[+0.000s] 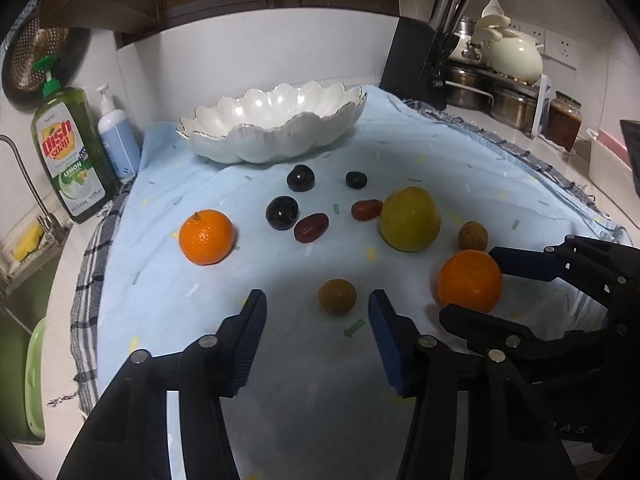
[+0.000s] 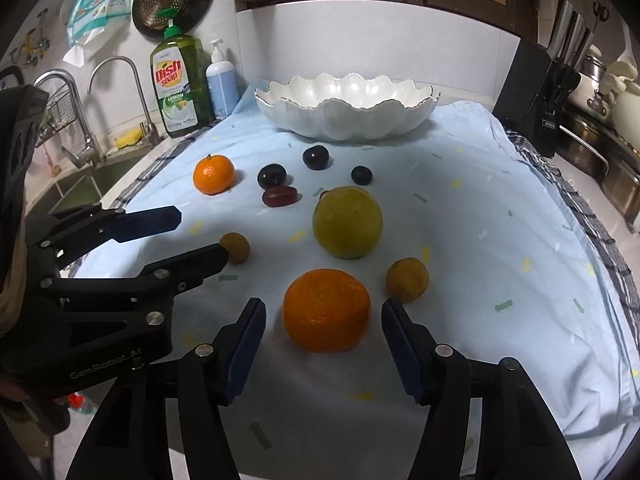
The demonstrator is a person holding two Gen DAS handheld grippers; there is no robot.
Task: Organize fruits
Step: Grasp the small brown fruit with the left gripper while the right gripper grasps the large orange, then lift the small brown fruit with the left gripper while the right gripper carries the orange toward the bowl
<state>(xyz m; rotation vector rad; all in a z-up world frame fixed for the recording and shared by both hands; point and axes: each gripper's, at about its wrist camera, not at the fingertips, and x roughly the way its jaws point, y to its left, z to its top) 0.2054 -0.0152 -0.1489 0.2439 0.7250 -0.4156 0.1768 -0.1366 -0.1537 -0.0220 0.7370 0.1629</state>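
Observation:
A white scalloped bowl (image 1: 272,124) (image 2: 346,106) stands empty at the back of a light blue cloth. Fruits lie loose on the cloth: two oranges (image 1: 206,237) (image 1: 469,281), a yellow-green fruit (image 1: 410,219) (image 2: 347,222), dark plums (image 1: 282,213), red grapes (image 1: 311,227) and small brown fruits (image 1: 337,296) (image 1: 473,236). My left gripper (image 1: 316,304) is open, with a small brown fruit just ahead between its fingertips. My right gripper (image 2: 323,312) is open around the near orange (image 2: 326,310), with gaps on both sides. Each gripper shows in the other's view: (image 2: 200,232), (image 1: 468,280).
A green dish soap bottle (image 2: 179,90) and a blue pump bottle (image 2: 222,82) stand at the back left beside the sink (image 2: 80,176) and tap. A black knife block (image 1: 424,64), pots and a jar (image 1: 562,122) stand at the back right. A checked cloth (image 1: 90,264) edges the blue one.

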